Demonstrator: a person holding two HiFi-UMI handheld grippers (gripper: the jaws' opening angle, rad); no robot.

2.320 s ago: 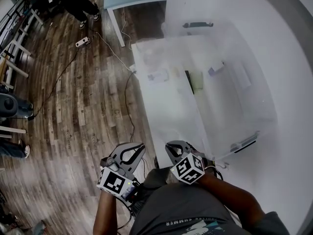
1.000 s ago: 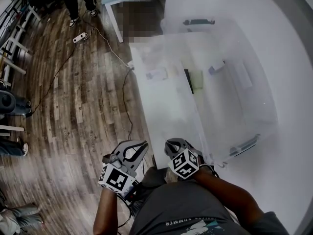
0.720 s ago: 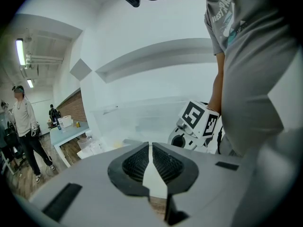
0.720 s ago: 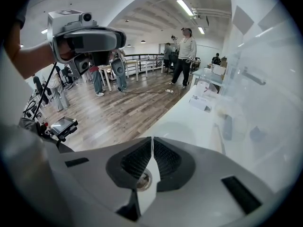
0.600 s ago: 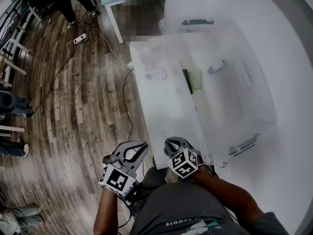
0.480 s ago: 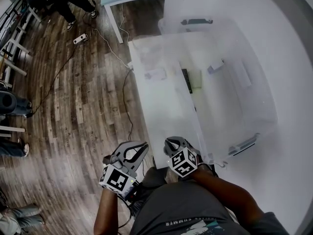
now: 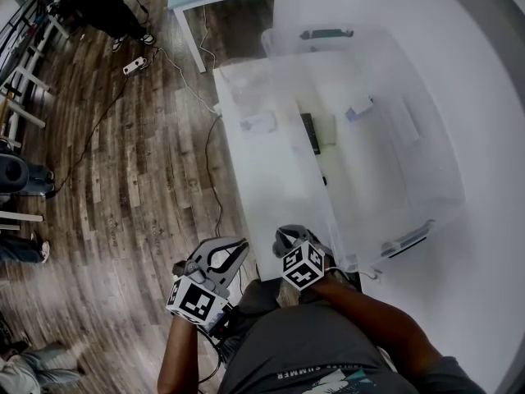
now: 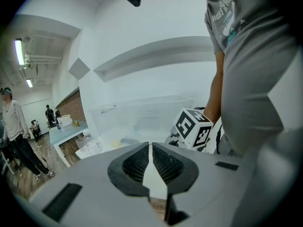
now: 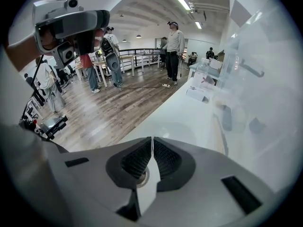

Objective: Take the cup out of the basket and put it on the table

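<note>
Pre-grasp step. Left gripper (image 7: 220, 254), right gripper (image 7: 287, 238): jaws together, both empty. Basket (image 7: 435, 171) just ahead of right gripper, cup not made out. Next move likely: part jaws, reach in.

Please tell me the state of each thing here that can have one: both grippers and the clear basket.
left gripper: jaws together, holding nothing.
right gripper: jaws together, holding nothing.
basket: upright; lid on or off cannot be told.
cup: cannot be made out through the cloudy walls of the basket.

Contents of basket (image 7: 426, 150) hazy, indistinct
</note>
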